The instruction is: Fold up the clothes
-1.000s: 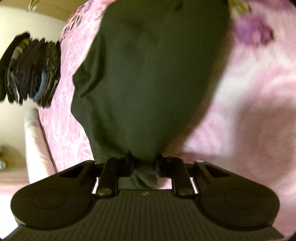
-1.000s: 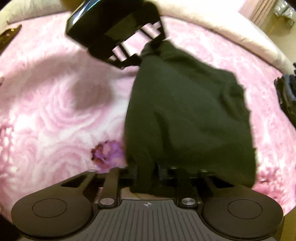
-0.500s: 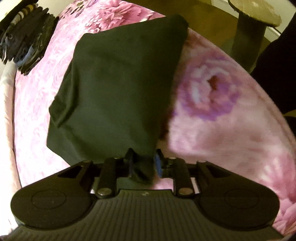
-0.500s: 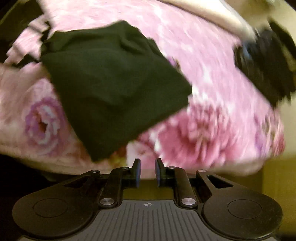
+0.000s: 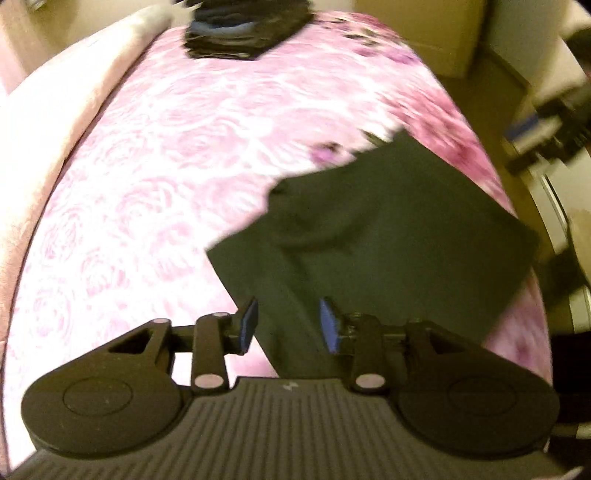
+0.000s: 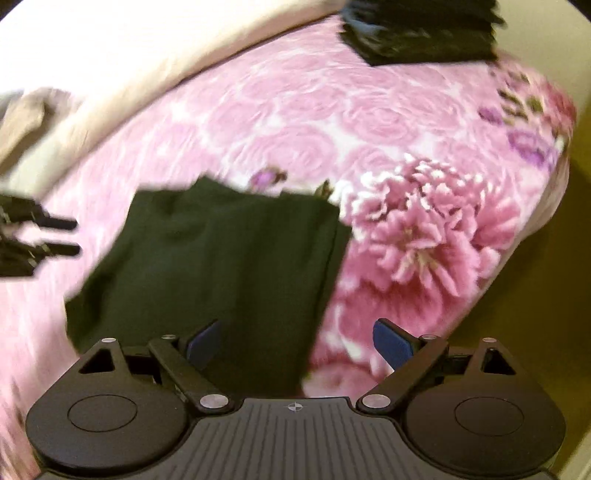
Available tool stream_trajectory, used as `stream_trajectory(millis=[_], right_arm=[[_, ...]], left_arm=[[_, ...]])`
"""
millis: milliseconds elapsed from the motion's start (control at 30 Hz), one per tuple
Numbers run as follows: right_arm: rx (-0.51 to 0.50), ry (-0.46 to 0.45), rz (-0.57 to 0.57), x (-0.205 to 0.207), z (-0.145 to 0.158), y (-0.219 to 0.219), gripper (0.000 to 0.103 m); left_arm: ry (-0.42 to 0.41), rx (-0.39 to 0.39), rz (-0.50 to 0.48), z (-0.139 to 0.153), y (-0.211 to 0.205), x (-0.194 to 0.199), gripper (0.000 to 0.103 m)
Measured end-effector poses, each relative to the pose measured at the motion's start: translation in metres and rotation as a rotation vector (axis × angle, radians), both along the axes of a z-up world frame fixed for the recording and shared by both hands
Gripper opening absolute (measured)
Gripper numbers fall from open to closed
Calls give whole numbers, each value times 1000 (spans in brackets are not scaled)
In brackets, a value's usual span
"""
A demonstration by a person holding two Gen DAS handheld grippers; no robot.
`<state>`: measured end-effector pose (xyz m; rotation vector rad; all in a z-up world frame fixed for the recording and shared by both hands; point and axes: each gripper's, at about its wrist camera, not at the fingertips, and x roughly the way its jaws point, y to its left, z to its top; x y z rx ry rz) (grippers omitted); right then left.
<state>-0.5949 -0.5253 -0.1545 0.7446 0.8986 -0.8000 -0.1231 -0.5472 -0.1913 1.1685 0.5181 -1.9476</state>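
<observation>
Lying flat on the pink floral blanket (image 5: 207, 155), the dark folded garment (image 5: 388, 236) sits near the front corner of the bed, and neither of our grippers holds it.

Left gripper (image 5: 289, 325): we see its jaws parted to a moderate gap, with the blue pads (image 5: 248, 325) facing each other over the near edge of the garment. No cloth is pinched between them. In the right wrist view this same gripper (image 6: 61, 236) appears at the left edge of the frame, just beside the left side of the garment (image 6: 221, 266); the frame is blurred there, so we cannot tell whether it touches the cloth.

Right gripper (image 6: 299, 343): we see its jaws spread wide, blue pads (image 6: 391, 343) well apart. The left pad is above the garment's near edge; the right pad is above a large pink flower print on the blanket (image 6: 424, 229).

A stack of dark folded clothes (image 5: 243, 33) rests at the far end of the bed, well apart from the garment; the right wrist view shows it too (image 6: 421, 33). A pale pink pillow or bolster (image 5: 55, 122) runs along the far left side of the blanket. Both views are motion-blurred.
</observation>
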Motion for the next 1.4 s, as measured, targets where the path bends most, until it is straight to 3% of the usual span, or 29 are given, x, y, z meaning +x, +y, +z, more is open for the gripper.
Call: stream_trajectory(millis=[200, 267, 433, 500, 600, 633, 667, 733, 933, 1067, 1167, 1333, 1367, 1400], right_arm=[[26, -90, -34, 3, -19, -60, 90], [54, -115, -37, 2, -30, -79, 63], [98, -173, -34, 1, -58, -107, 62], [102, -195, -20, 2, -63, -112, 60], [136, -222, -21, 7, -69, -118, 40], [158, -232, -30, 6, -71, -120, 20], [184, -247, -42, 5, -73, -123, 10], [193, -260, -70, -2, -66, -124, 5], [105, -249, -111, -31, -23, -102, 4], [118, -222, -182, -41, -40, -93, 4], [122, -224, -201, -38, -56, -95, 5], [65, -187, -165, -31, -52, -95, 7], [49, -166, -154, -30, -49, -93, 36], [32, -145, -143, -28, -45, -92, 58]], left_arm=[[-23, 80, 108, -44, -71, 2, 42], [-10, 102, 116, -51, -84, 3, 42], [9, 157, 95, -66, -99, 1, 39], [13, 171, 89, -69, -102, -2, 30], [16, 186, 93, -70, -104, -3, 19], [16, 189, 98, -69, -104, -3, 15], [19, 196, 103, -66, -104, -4, 10], [23, 183, 107, -54, -103, -6, 7], [75, 106, 81, -16, -100, -16, 7], [59, 133, 77, -39, -116, -26, 7], [43, 186, 97, -65, -128, -26, 14], [65, 196, 159, -65, -127, -15, 24], [56, 185, 169, -61, -125, -14, 25], [45, 175, 180, -55, -122, -12, 25]])
